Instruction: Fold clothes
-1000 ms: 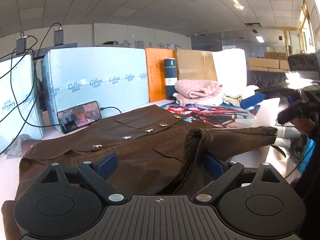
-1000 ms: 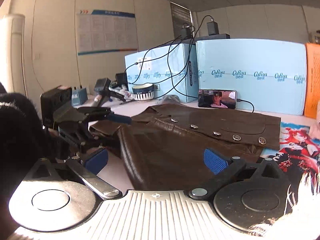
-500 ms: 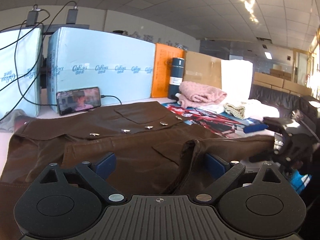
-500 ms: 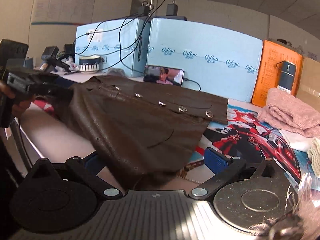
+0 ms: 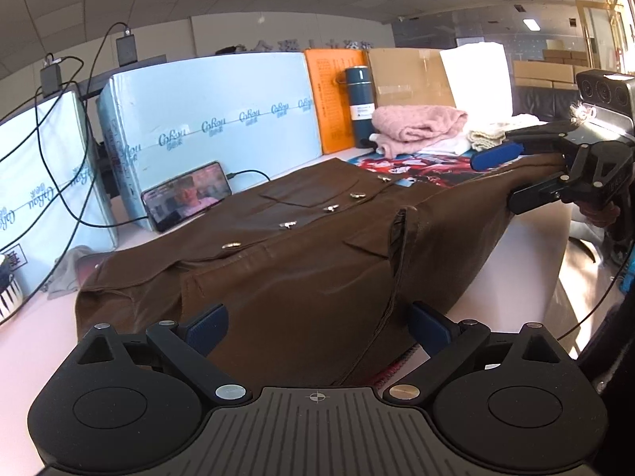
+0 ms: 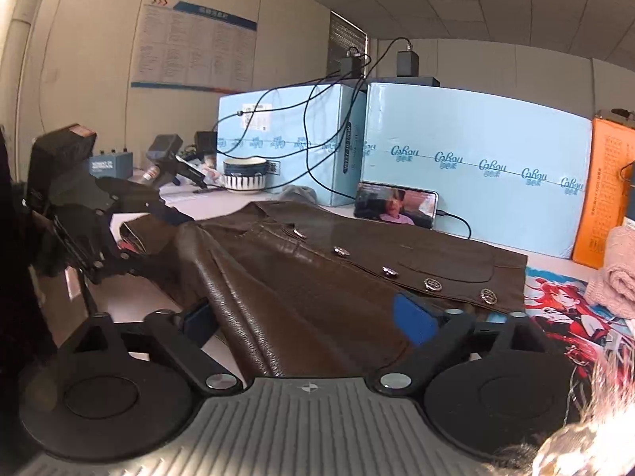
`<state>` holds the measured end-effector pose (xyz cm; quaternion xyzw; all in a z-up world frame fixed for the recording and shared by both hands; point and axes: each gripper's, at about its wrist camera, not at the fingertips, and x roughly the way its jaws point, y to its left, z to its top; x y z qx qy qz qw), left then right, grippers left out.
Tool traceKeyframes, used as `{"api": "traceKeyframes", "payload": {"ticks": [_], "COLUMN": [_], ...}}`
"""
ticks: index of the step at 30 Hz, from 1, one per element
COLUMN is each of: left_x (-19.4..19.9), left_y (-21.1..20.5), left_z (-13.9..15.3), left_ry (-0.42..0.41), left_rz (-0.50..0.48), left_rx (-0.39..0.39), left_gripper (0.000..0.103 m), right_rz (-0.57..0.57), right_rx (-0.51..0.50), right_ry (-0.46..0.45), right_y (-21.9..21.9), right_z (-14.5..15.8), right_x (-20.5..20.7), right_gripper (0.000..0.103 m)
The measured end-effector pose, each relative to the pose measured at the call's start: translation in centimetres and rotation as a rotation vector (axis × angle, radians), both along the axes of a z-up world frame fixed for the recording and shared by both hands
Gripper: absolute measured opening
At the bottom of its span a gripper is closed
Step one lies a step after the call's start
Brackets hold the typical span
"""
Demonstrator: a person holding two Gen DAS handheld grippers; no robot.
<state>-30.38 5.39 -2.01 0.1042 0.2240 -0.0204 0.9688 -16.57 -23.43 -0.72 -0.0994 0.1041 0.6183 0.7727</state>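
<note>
A brown leather jacket with metal snaps lies on the white table, its near half folded over. It also shows in the right wrist view. My left gripper has its jaws wide apart with jacket leather between the pads. My right gripper also stands wide, with leather between its pads. In the left wrist view the right gripper is at the jacket's right end. In the right wrist view the left gripper is at the jacket's left end.
Light blue foam boxes with cables stand behind, a phone leaning on them. An orange box, a dark flask, pink knitwear and a printed mat lie at right. A striped bowl sits at left.
Both grippers have moved along the jacket's near edge and apart; the folded leather now stretches between them, lying flatter over the jacket.
</note>
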Motion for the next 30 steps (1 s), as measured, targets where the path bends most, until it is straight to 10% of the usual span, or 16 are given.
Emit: {"api": "traceKeyframes", "payload": {"ticks": [2, 4, 18, 23, 30], "left_x": [0.1, 0.2, -2.4, -2.4, -1.4], "left_y": [0.1, 0.2, 3.2, 3.7, 6.7], "left_z": [0.1, 0.2, 1.4, 1.5, 2.3], "left_ry": [-0.001, 0.01, 0.097, 0.06, -0.126], "left_rz": [0.005, 0.015, 0.129, 0.076, 0.178], "left_rx": [0.024, 0.061, 0.307, 0.261, 0.001], "left_gripper": [0.099, 0.099, 0.094, 0.038, 0.037], "right_rz": [0.018, 0.033, -0.075, -0.103, -0.173], "right_rx": [0.002, 0.0, 0.149, 0.185, 0.27], "right_ry": [0.016, 0.025, -0.044, -0.114, -0.142], "right_y": [0.0, 0.1, -4.0, -3.3, 0.7], "right_z": [0.2, 0.3, 3.6, 5.2, 6.6], "right_x": [0.3, 0.5, 1.6, 3.0, 6.7], "right_gripper": [0.025, 0.016, 0.009, 0.009, 0.009]}}
